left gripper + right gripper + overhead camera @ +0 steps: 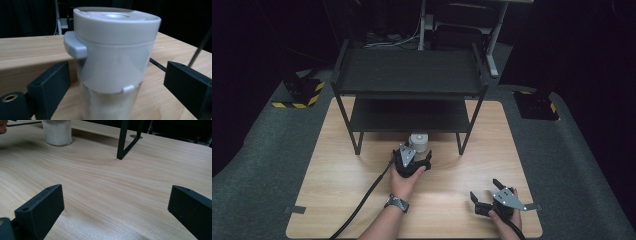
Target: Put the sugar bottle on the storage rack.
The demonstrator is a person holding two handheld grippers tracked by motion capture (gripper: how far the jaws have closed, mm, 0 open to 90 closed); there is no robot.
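Grey-lidded clear jar (112, 60), black jaws, pale wood-grain table (337, 165), black shelf rack (409, 75).

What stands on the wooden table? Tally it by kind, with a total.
Containers with a grey lid: 1, the jar between the left tool's jaws.
Black two-tier racks: 1, the shelf rack.
Hand-held tools: 2, left and right tool.
Total: 4.

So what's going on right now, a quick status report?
Left gripper around the grey-lidded jar, jaws not yet touching it. Right gripper open, empty, low over the table. Black shelf rack stands just behind the jar.
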